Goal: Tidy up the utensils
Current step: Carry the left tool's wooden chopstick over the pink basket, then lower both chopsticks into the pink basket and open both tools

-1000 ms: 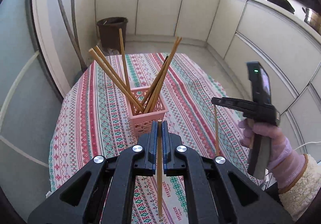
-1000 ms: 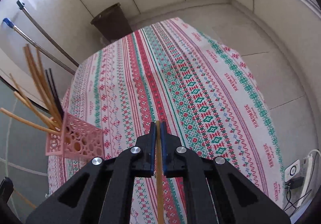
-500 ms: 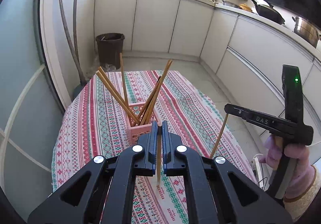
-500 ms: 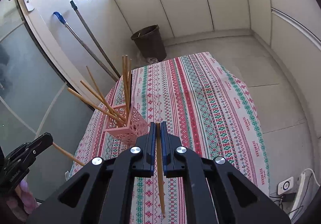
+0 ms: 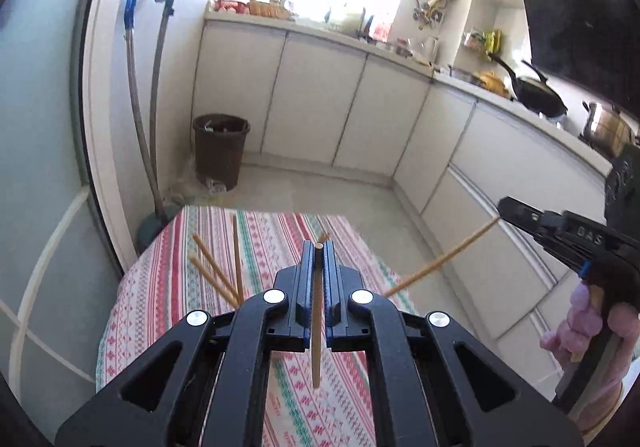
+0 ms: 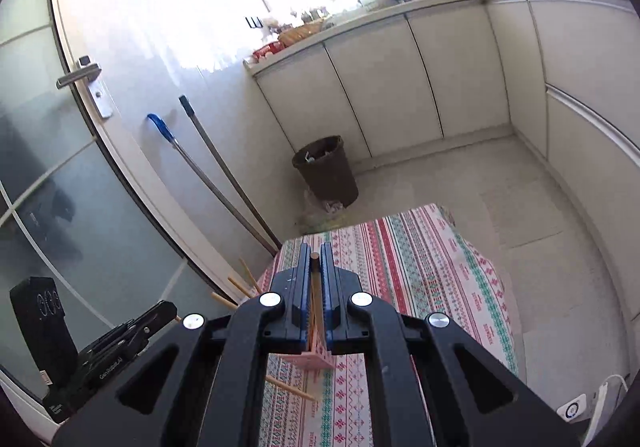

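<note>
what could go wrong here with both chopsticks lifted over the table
Each hand-held gripper pinches one thin chopstick: the left hand-held gripper holds its chopstick with a long free end, so it could pivot or slip. The right hand-held gripper holds its chopstick slanting out past the tablecloth edge; dropped, it may hit the floor. The pink basket is mostly hidden, so aiming is harder.

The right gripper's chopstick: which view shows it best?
Left wrist view: the chopstick juts in full from the right gripper, angled down toward the table. In the right wrist view only a foreshortened strip shows between the blue pads.
</note>
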### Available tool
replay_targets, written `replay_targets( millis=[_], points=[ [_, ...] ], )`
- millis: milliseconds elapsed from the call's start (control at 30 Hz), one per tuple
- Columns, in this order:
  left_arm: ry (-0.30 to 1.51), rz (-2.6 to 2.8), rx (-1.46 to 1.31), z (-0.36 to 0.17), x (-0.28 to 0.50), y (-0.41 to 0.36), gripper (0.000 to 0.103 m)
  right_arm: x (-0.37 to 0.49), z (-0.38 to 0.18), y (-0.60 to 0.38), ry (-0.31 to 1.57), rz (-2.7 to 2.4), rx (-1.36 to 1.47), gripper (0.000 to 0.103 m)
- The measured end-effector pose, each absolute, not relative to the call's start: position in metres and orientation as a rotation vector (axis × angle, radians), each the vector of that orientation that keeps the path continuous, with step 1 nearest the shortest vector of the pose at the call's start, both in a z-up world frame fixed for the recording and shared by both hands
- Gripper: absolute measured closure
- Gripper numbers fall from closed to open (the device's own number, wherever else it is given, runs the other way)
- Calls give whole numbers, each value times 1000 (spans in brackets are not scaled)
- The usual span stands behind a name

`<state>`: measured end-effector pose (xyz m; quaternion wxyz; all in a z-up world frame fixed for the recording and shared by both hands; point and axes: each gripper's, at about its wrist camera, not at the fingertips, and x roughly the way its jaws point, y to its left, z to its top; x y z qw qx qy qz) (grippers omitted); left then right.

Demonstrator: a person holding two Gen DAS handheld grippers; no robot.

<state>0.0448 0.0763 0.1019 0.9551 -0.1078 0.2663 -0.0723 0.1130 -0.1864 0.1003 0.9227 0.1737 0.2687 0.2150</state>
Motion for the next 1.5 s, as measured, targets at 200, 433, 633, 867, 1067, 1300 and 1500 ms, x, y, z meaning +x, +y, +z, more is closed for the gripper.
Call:
replay_targets(
  millis=[200,433,633,867,1067,1300,1500],
  points=[
    [442,-74,-251,126,53,89,99,120,117,-185,511,507,401,98],
    [432,-9,-300,121,71,108,99,136,108,-174,532,520,415,98],
    [462,62,-306,99,84,116,99,149,99,-162,558,515,419,98],
    [441,79,-454,95,64,154,77,151,98,-147,555,500,403,98],
    [367,143,-459,114,34,171,62,154,93,-127,562,483,372,98],
    [401,148,-457,111,37,177,62,165,85,-104,584,486,356,98],
    [409,150,-455,112,38,178,61,181,67,-86,624,472,348,98]
  ],
)
